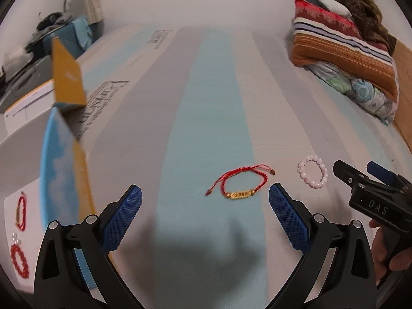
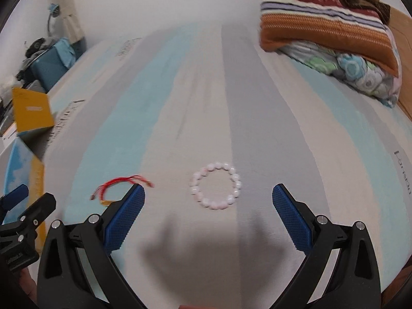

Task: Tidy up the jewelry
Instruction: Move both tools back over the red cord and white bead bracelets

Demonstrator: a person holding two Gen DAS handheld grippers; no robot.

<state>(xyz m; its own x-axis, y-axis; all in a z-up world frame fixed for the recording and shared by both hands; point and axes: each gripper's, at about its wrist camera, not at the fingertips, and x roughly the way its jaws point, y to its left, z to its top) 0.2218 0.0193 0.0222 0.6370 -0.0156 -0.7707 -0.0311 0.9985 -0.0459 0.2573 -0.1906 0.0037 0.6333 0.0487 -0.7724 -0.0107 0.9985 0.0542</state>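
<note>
The red cord bracelet with a gold bar lies flat on the pale blue stripe of the bed, just ahead of the left gripper, whose jaws are spread wide and hold nothing. The pink bead bracelet lies on the neighbouring grey stripe, apart from the red one, ahead of the right gripper; those jaws are likewise spread and empty. In the right wrist view, the red cord bracelet is partly hidden behind the left-hand finger.

To the left stands an open box with a blue-and-yellow wall and a raised yellow lid. Its white interior holds two red pieces, probably bracelets, though the fisheye edge makes them hard to read.

The bed surface between and beyond the two bracelets is open and flat. Folded blankets occupy the far right corner, well apart from the jewelry. The bed's left edge runs just behind the box; its right edge meets a wooden surface.
</note>
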